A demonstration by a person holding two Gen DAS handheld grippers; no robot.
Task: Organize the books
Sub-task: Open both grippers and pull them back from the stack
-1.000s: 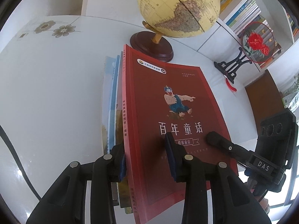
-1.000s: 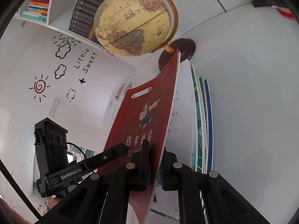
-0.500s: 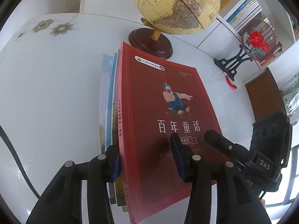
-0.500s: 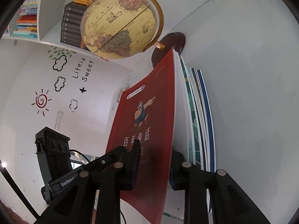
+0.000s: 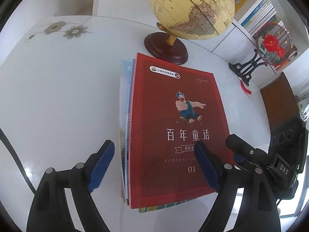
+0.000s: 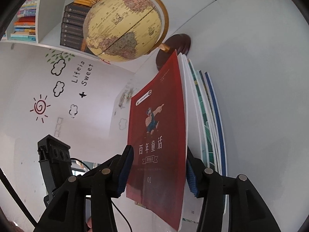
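Both hand-held grippers, left point(image 5: 152, 166) and right point(image 6: 157, 171), are opening off the red book point(image 5: 177, 127), now topping the stack point(image 6: 209, 119) beside the globe point(image 5: 193, 9) on the surface point(image 5: 58, 96); stacking looks done.

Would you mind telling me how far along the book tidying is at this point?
Done: the red storybook lies on top of a stack of thin books on the white table, in front of the globe. In hand: nothing is gripped; the left gripper and right gripper straddle the stack's near end, jaws opening, pads off the covers. Left: the edges look slightly uneven, so perhaps a final squaring.
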